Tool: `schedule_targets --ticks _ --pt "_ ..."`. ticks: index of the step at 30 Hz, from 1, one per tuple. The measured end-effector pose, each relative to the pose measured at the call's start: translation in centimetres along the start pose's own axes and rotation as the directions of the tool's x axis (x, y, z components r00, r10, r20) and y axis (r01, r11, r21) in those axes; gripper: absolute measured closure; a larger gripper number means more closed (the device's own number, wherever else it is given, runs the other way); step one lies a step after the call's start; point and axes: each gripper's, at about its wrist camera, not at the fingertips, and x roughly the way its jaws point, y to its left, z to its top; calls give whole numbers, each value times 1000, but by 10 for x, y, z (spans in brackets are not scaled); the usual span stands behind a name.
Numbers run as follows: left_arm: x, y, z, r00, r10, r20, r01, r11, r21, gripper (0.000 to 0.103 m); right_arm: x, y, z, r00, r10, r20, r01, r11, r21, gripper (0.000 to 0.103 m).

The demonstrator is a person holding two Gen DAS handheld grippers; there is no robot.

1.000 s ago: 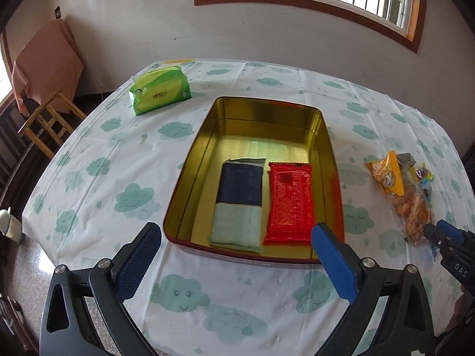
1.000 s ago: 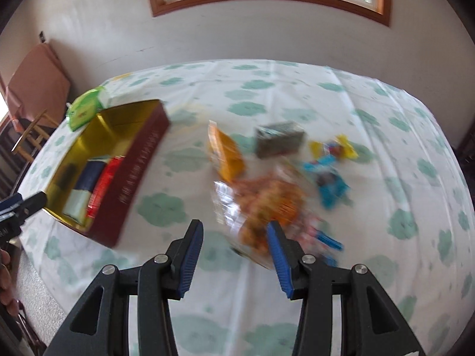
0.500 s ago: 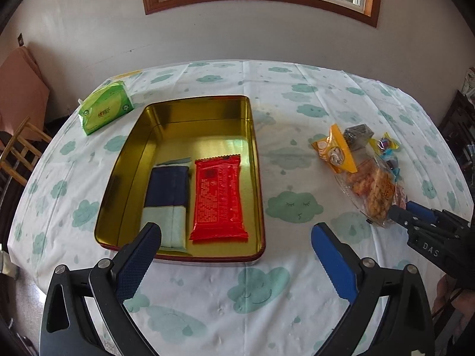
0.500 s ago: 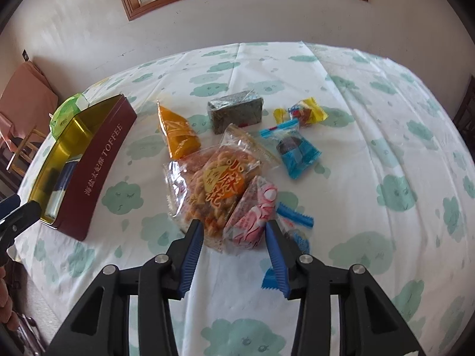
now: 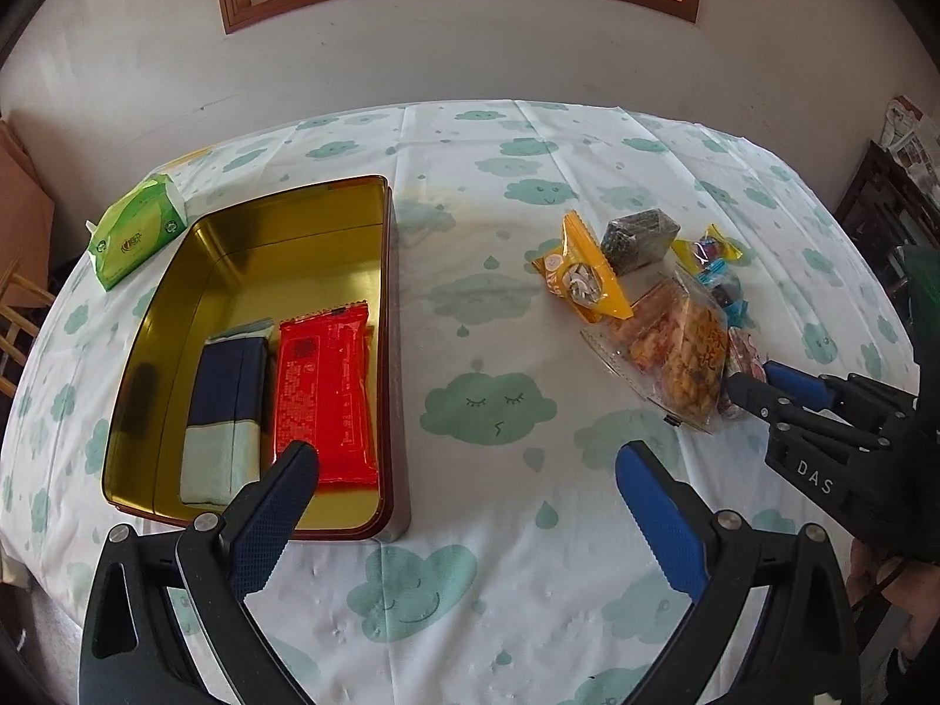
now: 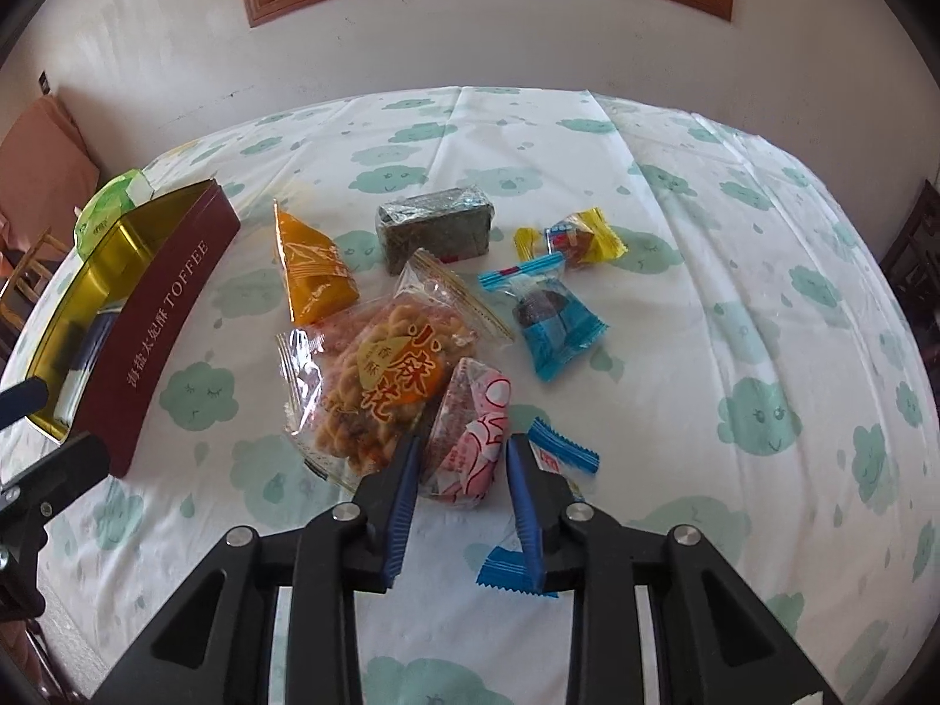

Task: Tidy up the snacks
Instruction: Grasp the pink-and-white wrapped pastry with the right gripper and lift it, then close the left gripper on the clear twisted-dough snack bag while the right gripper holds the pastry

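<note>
Looking thru the left wrist cam: left gripper (image 5: pixel 467 473) hangs over the cloud-print tablecloth (image 5: pixel 470 352) w/ jaws spread wide, nothing between them. The gold-lined tin (image 5: pixel 376 247) sits at 10 o'clock, its near right corner just past the left finger. Inside the tin, side by side at the near end: a navy-and-pale-green pack (image 5: pixel 226 405) on the left, a red pack (image 5: pixel 326 393) on the right, touching or nearly so. Green tissue pack (image 5: pixel 138 229) lies beyond the tin's far left corner, approx 10 o'clock. Snack pile at 2 o'clock: orange pouch (image 5: pixel 581 273), dark foil block (image 5: pixel 640 241), clear bag of fried twists (image 5: pixel 675 346). Right gripper (image 5: pixel 749 376) comes in from 3 o'clock, tips at the near edge of that pile.

Right wrist cam: right gripper (image 6: pixel 461 467) jaws narrowed around a pink-and-white wrapped snack (image 6: pixel 470 440); both pads look close to its sides, but contact can't be confirmed. Twist bag (image 6: pixel 382 376) touches the pink snack at 11 o'clock. Orange pouch (image 6: pixel 311 270) and foil block (image 6: pixel 437 229) farther out, 11–12 o'clock. Blue-wrapped cake (image 6: pixel 549 317) at 1 o'clock, yellow candy (image 6: pixel 573 241) beyond it. Small blue candies (image 6: pixel 561 449) just right of the right finger. Tin's maroon side (image 6: pixel 170 317) reads TOFFEE, 9–10 o'clock.
</note>
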Motion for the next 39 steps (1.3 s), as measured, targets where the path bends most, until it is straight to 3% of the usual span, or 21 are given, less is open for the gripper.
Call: schedule_targets --ticks 8,12,14,21,25,28,30,36,39 --pt "5 -6 0 1000 -16 -6 16 1000 9 3 5 3 2 1000 15 6 -15 1000 -15 74" --pt "7 -10 2 1000 -15 1 15 1000 21 3 19 0 5 998 52 -38 -52 998 18 74" --pt "8 -12 3 1000 -18 2 18 999 27 3 18 -4 5 997 76 -12 -76 997 32 78" --pt "13 -26 10 998 -63 10 63 997 50 3 0 -12 8 991 125 47 -127 992 25 79" --pt "19 -38 15 995 -102 -4 102 993 60 3 -21 -21 13 977 183 110 -187 982 25 79" --pt "23 -51 18 994 -109 2 108 991 83 3 -36 -31 19 974 154 163 -158 987 11 79" --pt "26 -61 20 994 -110 -1 110 988 105 4 -39 -41 22 980 82 183 -87 996 21 79" --pt "31 -94 23 990 -138 -9 137 967 213 5 -18 -97 23 987 -38 156 17 991 132 79" --pt "38 -106 25 988 -154 -24 155 957 244 11 -9 -119 18 985 -93 147 67 983 171 79"
